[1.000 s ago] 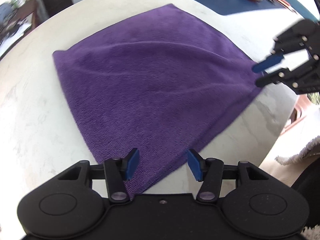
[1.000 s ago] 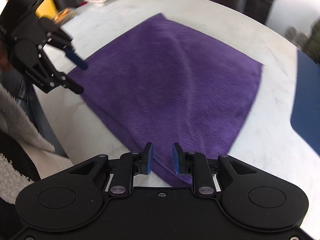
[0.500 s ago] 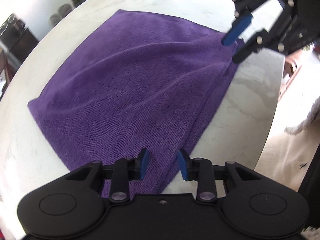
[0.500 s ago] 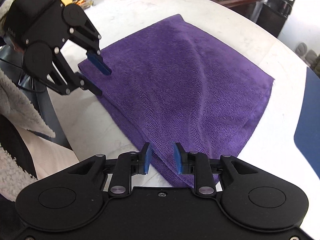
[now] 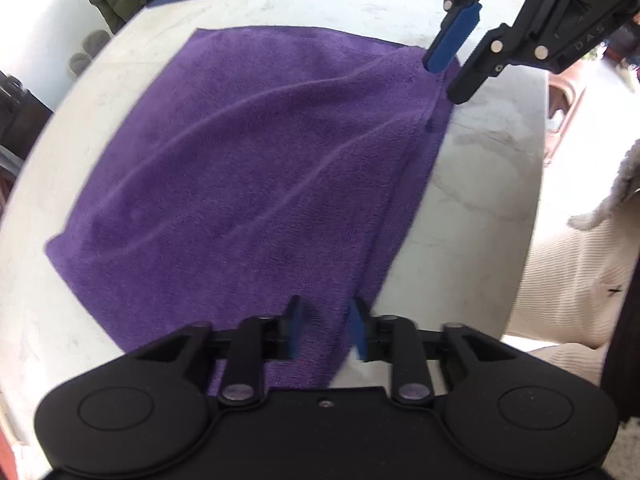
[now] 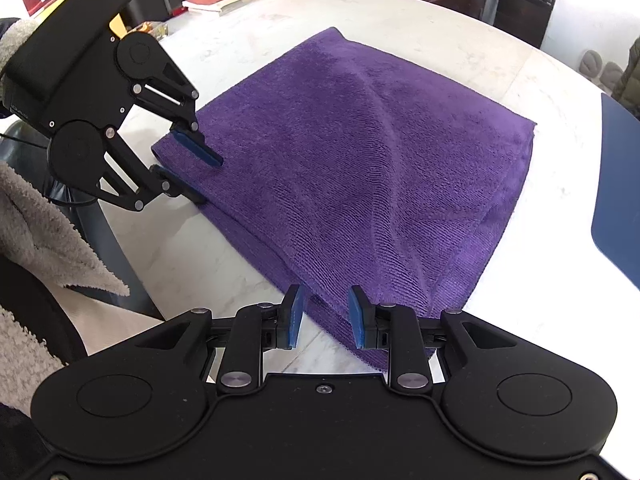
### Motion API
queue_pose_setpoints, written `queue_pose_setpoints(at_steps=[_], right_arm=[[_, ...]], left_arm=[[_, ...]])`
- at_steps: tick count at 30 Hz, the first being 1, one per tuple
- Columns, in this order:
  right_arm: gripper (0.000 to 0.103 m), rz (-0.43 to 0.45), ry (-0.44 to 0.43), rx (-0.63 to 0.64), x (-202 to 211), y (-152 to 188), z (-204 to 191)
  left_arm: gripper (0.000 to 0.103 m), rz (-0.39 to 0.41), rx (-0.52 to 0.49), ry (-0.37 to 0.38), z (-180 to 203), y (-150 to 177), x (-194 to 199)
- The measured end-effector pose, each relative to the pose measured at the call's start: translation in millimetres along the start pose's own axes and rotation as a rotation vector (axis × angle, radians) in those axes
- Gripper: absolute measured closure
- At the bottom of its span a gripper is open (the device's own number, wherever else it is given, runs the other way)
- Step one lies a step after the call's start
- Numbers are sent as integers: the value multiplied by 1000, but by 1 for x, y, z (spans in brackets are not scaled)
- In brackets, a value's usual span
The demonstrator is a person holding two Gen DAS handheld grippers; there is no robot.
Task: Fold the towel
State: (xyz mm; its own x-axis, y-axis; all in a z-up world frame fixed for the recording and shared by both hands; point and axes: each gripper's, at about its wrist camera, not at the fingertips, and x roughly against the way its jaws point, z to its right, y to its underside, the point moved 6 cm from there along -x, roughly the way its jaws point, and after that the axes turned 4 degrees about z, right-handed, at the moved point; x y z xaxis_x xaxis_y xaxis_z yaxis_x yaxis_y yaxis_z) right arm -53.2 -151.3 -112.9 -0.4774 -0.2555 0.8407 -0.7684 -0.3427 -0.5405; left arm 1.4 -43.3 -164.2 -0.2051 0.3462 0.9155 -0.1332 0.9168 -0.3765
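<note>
The left gripper (image 5: 325, 330) has slid in over the near corner of the soft purple towel (image 5: 256, 168), and its jaws have just been closing, with towel cloth between them. The view has also turned, so the towel now sits more upright in the left picture than it did a second ago. The right gripper (image 6: 323, 317) has hardly moved.

The towel lies flat on the pale round stone table (image 6: 420, 16), already doubled over, with two layers showing along the near edge. Each gripper is at one corner of that near edge. The left gripper's blue pads (image 5: 294, 330) are close together around the cloth. Its corner is a bit blurry, so I cannot tell if the pads are really squeezing yet. The right gripper's jaws are a little apart, with the towel corner lying between them. They seem not to pinch it.

I think this step is grabbing both near corners for the next fold. Next, both grippers need to pinch tight, lift together, and carry the near edge over to the far edge.

There are no boxes or bowls here to hold anything.
</note>
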Motion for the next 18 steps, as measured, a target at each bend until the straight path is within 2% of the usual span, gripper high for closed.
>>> queue_pose_setpoints(at_steps=[2,13,18], right_arm=[[74,3,0,-4,1,0,1],[74,10,1,-14,0,1,6],[73,9,-3,79,-7,-2,-7]], left_arm=[[92,-3,2,9,-1,0,-1],[95,14,46,-30,-12,-6,2],[95,16,58,-30,-16,-8,-1]])
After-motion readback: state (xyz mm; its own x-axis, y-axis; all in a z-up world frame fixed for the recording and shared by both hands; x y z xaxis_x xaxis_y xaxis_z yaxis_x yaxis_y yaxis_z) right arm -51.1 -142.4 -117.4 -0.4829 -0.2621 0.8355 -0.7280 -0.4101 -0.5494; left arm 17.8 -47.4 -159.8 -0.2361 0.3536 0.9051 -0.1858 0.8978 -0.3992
